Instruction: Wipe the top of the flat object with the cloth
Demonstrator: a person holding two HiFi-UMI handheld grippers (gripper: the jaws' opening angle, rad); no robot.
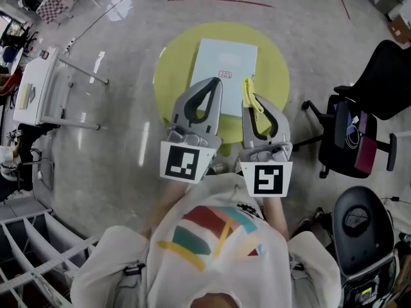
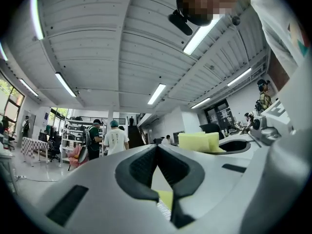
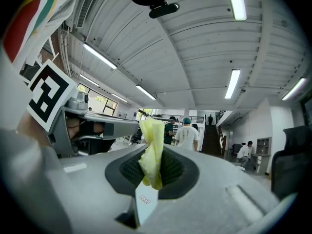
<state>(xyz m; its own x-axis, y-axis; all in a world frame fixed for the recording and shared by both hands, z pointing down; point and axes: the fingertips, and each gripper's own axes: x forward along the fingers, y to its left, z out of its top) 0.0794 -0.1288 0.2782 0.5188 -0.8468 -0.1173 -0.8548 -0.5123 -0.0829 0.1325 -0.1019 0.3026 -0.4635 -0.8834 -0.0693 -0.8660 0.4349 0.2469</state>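
1. While hovering over near rim of round yellow table: right gripper, fingers clamped on yellow cloth, tuft standing past the tips.
2. Left gripper: fingers together, nothing between them.
3. Pale blue flat board: lying on table, ahead of both grippers, long axis running away from person; cloth tip by its right edge, so right gripper judged better placed for wiping.
4. Containers: none seen.

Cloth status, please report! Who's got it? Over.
Right gripper shut on yellow cloth. Left gripper shut, empty. Flat object lies on round table, nothing blocking it.
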